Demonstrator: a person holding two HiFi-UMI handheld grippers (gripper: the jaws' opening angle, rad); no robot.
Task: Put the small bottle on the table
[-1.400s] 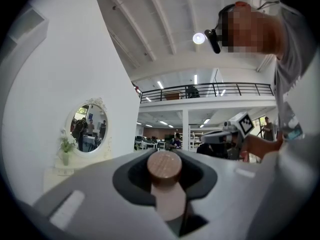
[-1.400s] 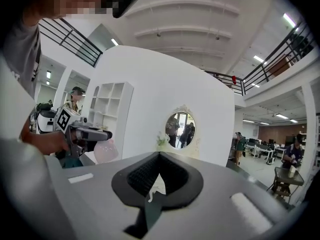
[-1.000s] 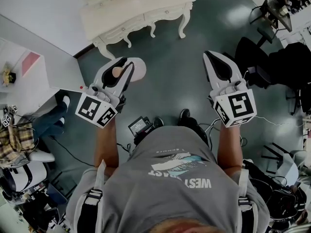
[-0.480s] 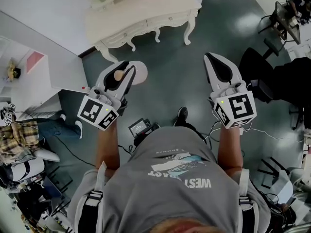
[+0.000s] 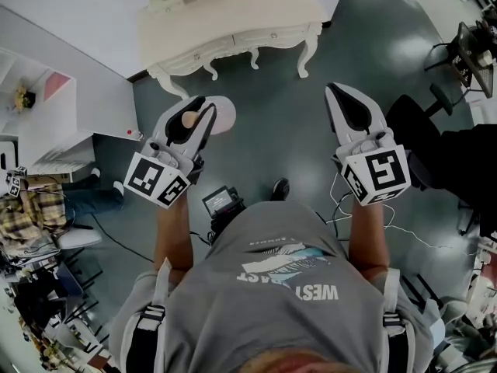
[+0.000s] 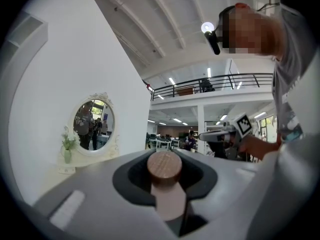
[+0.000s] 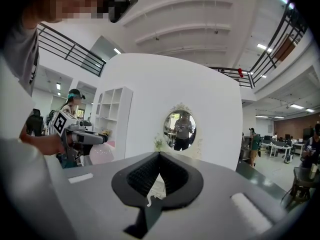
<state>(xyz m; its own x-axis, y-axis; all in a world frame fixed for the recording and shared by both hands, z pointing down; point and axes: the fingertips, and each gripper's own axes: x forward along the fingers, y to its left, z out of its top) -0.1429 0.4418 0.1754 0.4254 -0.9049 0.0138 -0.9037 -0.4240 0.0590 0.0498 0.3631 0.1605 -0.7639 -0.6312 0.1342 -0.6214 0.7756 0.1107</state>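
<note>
My left gripper [image 5: 203, 106] is shut on the small bottle [image 5: 220, 113], which has a rounded pale pink body and a wooden cap [image 6: 166, 167]. The cap and neck sit between the jaws in the left gripper view. My right gripper [image 5: 345, 98] is held level beside it, jaws together with nothing in them. The cream table [image 5: 233, 18] with carved legs stands ahead, at the top of the head view, and both grippers point toward it. On it are a round mirror [image 6: 94, 124] and a small vase of greenery [image 6: 67, 153].
A white shelf unit [image 5: 46, 119] and a white wall panel stand to the left. Black office chairs [image 5: 458, 154] crowd the right. A small black device [image 5: 220, 202] and cables lie on the grey floor at the person's feet.
The table has slid down in the head view and looks nearer. Both grippers keep the same pose, and the bottle stays held in the left one.
</note>
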